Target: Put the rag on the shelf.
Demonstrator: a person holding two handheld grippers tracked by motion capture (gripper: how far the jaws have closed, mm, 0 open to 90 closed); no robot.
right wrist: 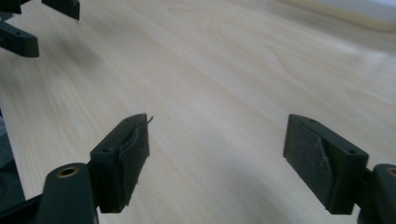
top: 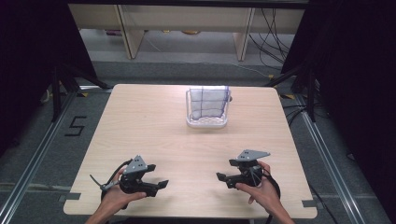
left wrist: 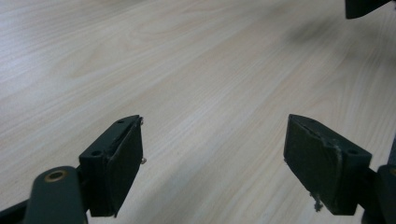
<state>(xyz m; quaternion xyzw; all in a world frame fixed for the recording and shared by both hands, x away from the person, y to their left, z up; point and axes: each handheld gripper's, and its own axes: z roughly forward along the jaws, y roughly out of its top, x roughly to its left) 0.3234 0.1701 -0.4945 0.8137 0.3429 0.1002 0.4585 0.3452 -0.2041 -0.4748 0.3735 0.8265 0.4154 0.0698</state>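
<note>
A small white plastic basket (top: 207, 122) with rounded corners stands upright at the far middle of the pale wood-grain tabletop (top: 154, 126). In it sits a folded translucent white cloth with thin dark-blue check lines (top: 208, 102), rising above the rim. Near the front edge, well apart from the basket, the left tongs (top: 161, 185) and right tongs (top: 221, 179) point toward each other, both spread wide with nothing between them.
</note>
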